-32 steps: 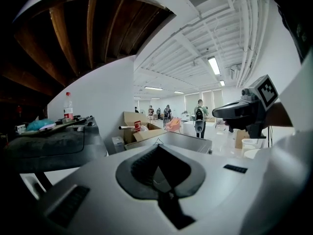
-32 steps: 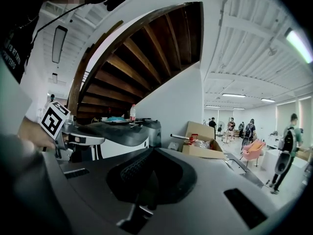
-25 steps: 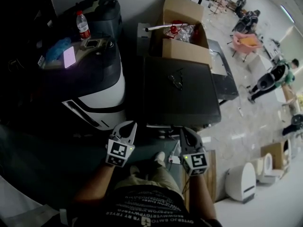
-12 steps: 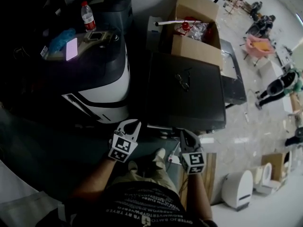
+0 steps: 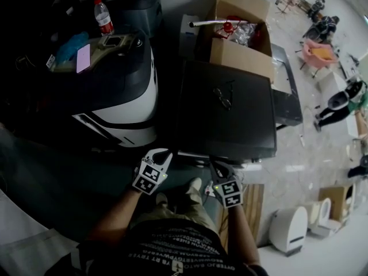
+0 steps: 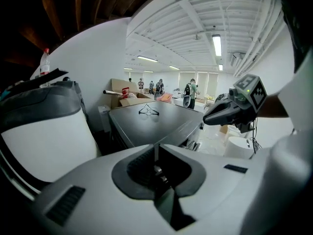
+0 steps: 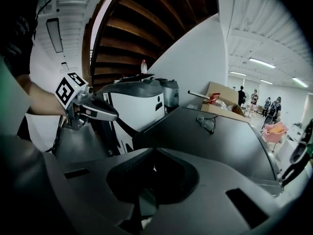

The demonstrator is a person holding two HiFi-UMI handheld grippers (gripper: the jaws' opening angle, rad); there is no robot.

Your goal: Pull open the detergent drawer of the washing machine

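Head view: person stands facing a dark washing machine (image 5: pixel 244 128), 1 tool in each hand, both held low in front of the body.

- Left tool (image 5: pixel 165 154): jaws closed, nothing between them; the left gripper view shows the 2 pads meeting in a thin seam. Its tip sits off the machine's front-left corner, over the dark floor, apart from the machine.
- Right tool (image 5: pixel 214 167): jaws closed and empty, confirmed in the right gripper view. Its tip is near the machine's front edge, right of the middle, not touching it.
- The 2 tools are level with each other and well apart, each with its marker cube toward the person.
- Detergent drawer: cannot be made out. The machine's front face is seen only edge-on from above, and in the left gripper view it is a dark band under the lid with no clear detail.
- Eyeglasses (image 5: pixel 223 98): lying on the machine's flat top, toward the back.
- Cardboard box (image 5: pixel 241 55): open and filled with clutter, directly behind the machine.
- White-and-black machine (image 5: pixel 123 105): just to the left of the washing machine. A water bottle (image 5: pixel 103 17) stands upright on the dark unit behind it.
- People in the hall at far right, well away.
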